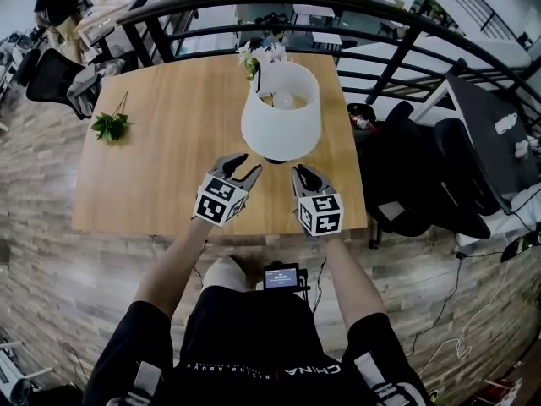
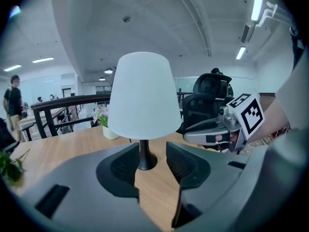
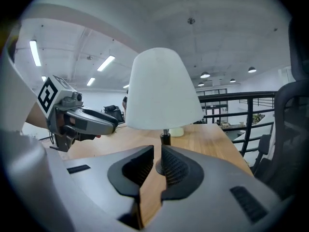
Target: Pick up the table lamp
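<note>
White-shaded table lamp (image 1: 280, 112), upright on wooden table (image 1: 169, 167)

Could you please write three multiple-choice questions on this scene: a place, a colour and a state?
1. Where on the table lies the green sprig? A) against the lamp's base B) near the left edge C) under a gripper
2. What colour is the lamp shade? A) white B) red C) black
3. How do the left gripper's jaws stand? A) together B) clamped on the shade C) apart
B: head view shows it far left. A: white in every view. C: its own view shows a gap.
</note>
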Demonstrator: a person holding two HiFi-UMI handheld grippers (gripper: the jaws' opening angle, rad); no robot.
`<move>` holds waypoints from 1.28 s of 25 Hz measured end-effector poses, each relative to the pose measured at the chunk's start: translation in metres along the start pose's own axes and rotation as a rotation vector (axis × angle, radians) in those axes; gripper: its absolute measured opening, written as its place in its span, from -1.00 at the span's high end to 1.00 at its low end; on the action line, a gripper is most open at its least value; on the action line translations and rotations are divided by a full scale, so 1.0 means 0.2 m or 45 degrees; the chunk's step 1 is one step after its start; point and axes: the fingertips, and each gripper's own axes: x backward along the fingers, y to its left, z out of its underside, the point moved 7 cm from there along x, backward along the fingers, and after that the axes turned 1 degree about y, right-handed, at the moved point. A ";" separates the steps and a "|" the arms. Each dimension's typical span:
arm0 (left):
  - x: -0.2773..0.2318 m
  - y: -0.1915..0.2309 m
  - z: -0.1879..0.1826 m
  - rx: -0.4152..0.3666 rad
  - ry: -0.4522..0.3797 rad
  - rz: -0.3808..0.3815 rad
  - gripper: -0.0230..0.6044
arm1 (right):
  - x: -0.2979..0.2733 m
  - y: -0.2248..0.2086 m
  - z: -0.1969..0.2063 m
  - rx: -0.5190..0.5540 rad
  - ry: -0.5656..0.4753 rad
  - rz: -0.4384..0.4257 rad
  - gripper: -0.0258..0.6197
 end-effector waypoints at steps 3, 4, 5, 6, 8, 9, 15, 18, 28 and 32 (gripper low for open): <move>-0.01 0.05 -0.03 0.037 -0.027 -0.048 0.32 | -0.11 -0.04 0.01 -0.015 -0.029 -0.023 0.77; -0.01 0.06 -0.05 0.047 -0.047 -0.056 0.29 | -0.14 -0.05 0.01 -0.017 -0.033 -0.021 0.76; -0.01 0.08 -0.06 0.059 -0.064 -0.052 0.26 | -0.18 -0.05 0.02 -0.017 -0.036 -0.021 0.74; -0.02 0.09 -0.08 0.070 -0.076 -0.037 0.26 | -0.22 -0.05 0.02 -0.015 -0.040 -0.023 0.67; -0.04 0.11 -0.10 0.079 -0.095 0.009 0.24 | -0.29 -0.07 0.03 -0.005 -0.060 -0.027 0.52; -0.06 0.11 -0.11 0.074 -0.107 0.027 0.24 | -0.33 -0.08 0.04 0.002 -0.080 -0.026 0.50; -0.14 0.16 -0.08 0.018 -0.155 0.092 0.24 | -0.56 -0.12 0.06 0.070 -0.285 0.034 0.40; -0.17 0.18 -0.07 0.003 -0.154 0.108 0.24 | -0.63 -0.14 0.05 0.082 -0.394 0.082 0.40; -0.23 0.23 -0.07 0.046 -0.227 0.084 0.24 | -0.80 -0.16 -0.01 0.157 -0.616 0.067 0.40; -0.24 0.25 -0.09 0.045 -0.243 0.074 0.24 | -0.86 -0.18 -0.06 0.164 -0.667 0.084 0.41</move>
